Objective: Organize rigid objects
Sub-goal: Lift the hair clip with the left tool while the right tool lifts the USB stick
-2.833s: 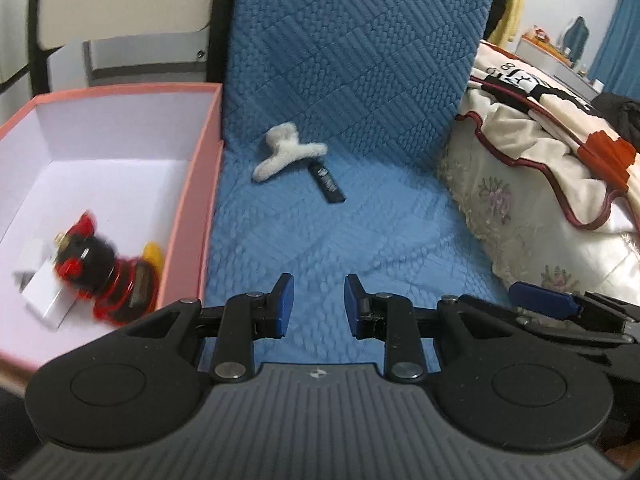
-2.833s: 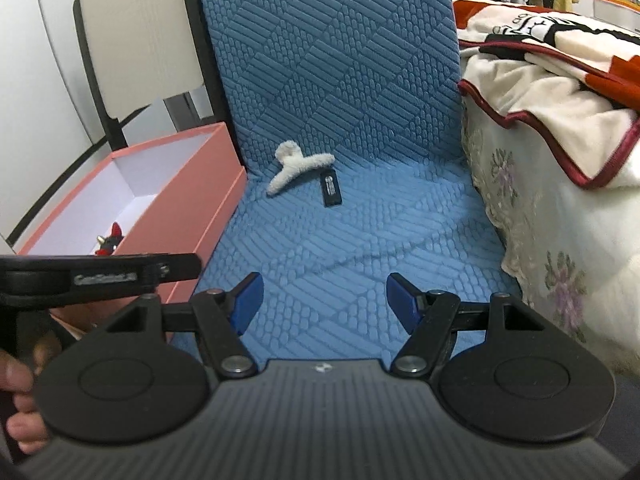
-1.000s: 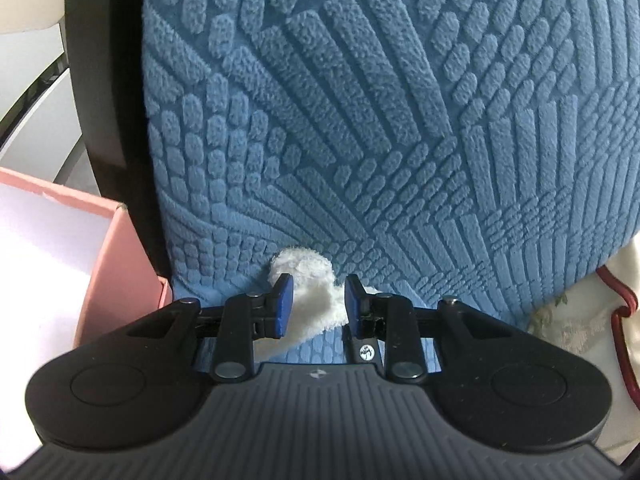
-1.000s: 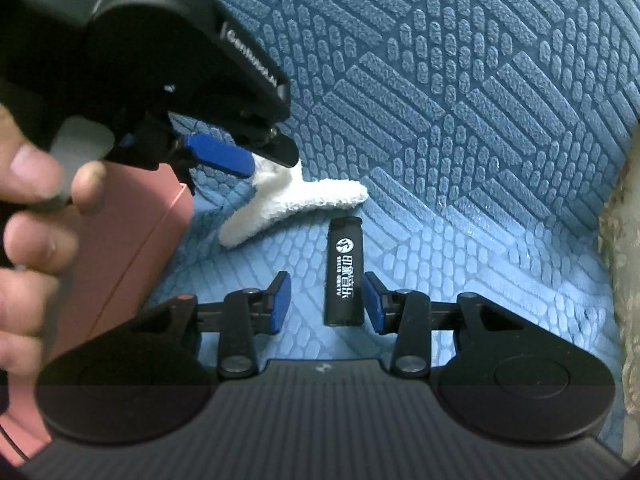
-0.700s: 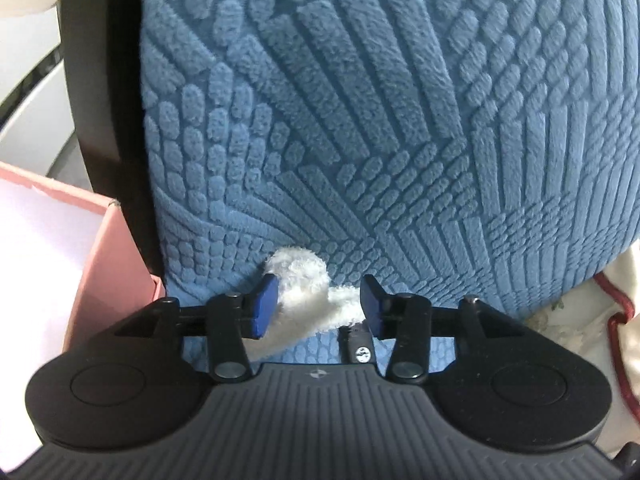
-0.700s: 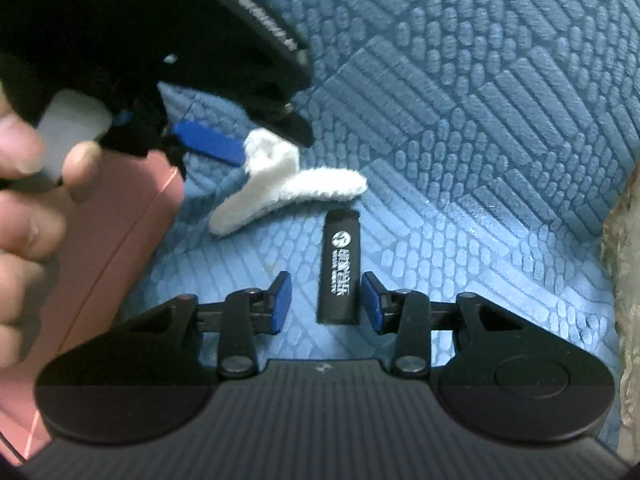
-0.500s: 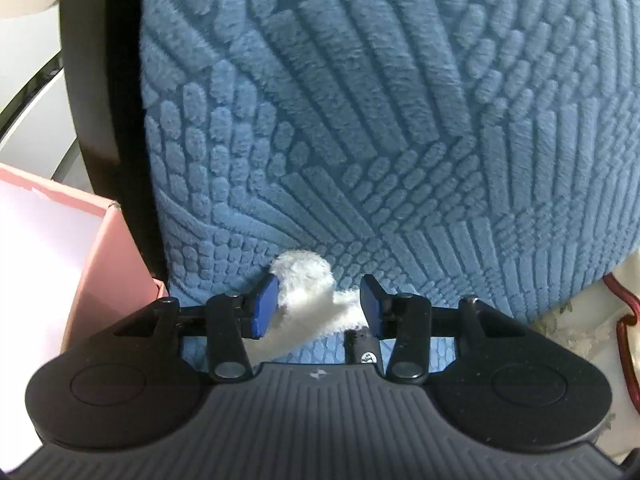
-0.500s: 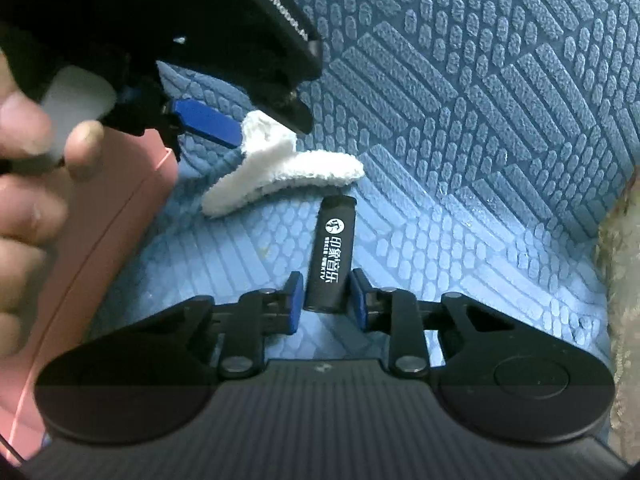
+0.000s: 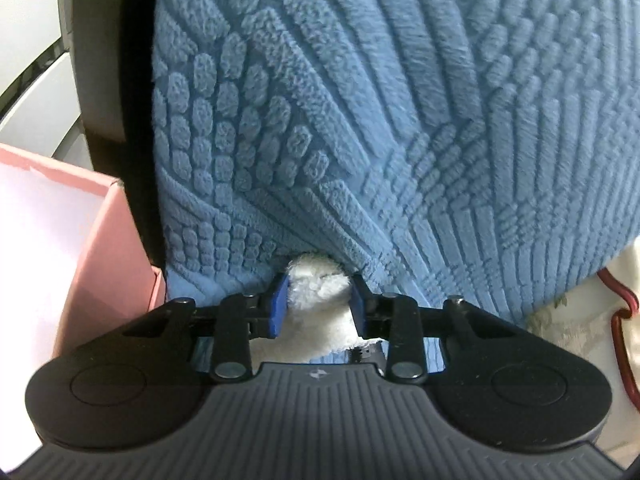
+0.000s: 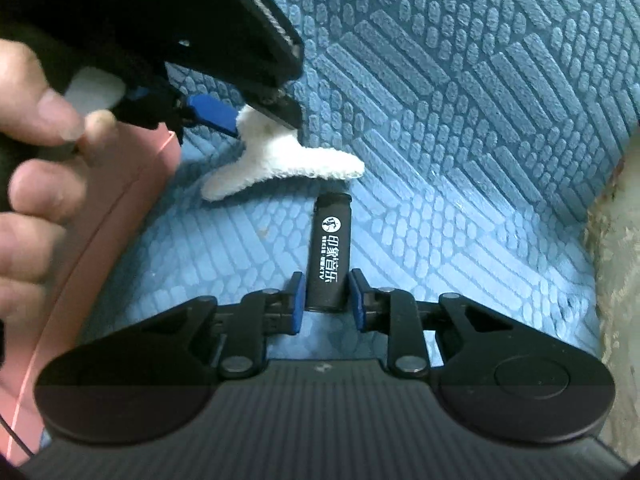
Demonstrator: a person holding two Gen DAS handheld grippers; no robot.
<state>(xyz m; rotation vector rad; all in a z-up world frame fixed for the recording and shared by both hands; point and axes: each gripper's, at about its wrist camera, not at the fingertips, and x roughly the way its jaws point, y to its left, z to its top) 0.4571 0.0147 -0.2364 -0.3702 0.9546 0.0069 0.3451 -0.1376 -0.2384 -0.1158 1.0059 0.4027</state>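
Close up, two handheld black grippers w/ blue pads work over a blue quilted seat cover (image 10: 460, 128).

Left wrist view: the left gripper (image 9: 318, 306), lower centre of frame, is clamped narrow on a fluffy white claw-shaped hair clip (image 9: 316, 292); pads press both sides of its rounded end. Clip sits at the crease where the seat meets the upright blue backrest (image 9: 360, 120). A pink cardboard box w/ white inside (image 9: 120, 248) is at the left edge, just beside the seat cover.

Right wrist view: the right gripper (image 10: 326, 304), bottom centre, is closed narrow on the near end of a slim black cylinder w/ white printed lettering (image 10: 330, 252). Cylinder lies flat on the seat, pointing away toward mid-frame, its far tip just beside one prong of the white clip (image 10: 288, 160). Upper left of frame, a person's hand (image 10: 36, 152) holds the left gripper (image 10: 260, 118), which grips the clip's other end. Pink box wall (image 10: 132, 220) runs along the left side. Cream floral fabric (image 10: 616, 240) shows at the right edge.
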